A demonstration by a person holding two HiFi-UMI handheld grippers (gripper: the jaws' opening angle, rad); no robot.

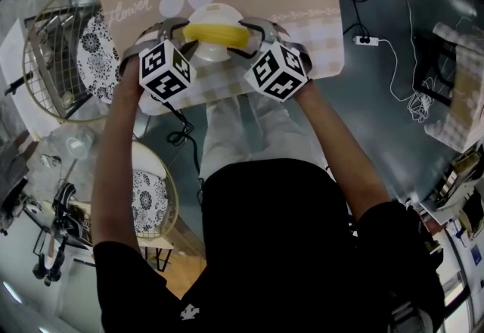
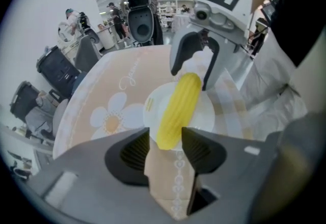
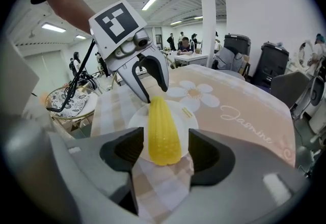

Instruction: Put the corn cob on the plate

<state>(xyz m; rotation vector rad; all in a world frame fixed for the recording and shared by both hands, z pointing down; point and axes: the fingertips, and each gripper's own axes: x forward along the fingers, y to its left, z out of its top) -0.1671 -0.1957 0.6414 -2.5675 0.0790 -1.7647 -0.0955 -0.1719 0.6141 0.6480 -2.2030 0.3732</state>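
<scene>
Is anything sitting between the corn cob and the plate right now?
Nothing visible. The corn cob lies directly over the plate, its ends between the jaws of the left gripper and the right gripper, and only bare plate shows around it. Whether it touches the plate cannot be told.

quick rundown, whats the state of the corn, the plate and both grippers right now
corn cob: across the plate, seemingly resting on it, an end between each gripper's jaws
plate: upright on the tablecloth, under the corn cob
left gripper: jaws close round the corn cob's end; pressing or not, cannot tell
right gripper: open, gaps showing either side of the corn cob
</scene>
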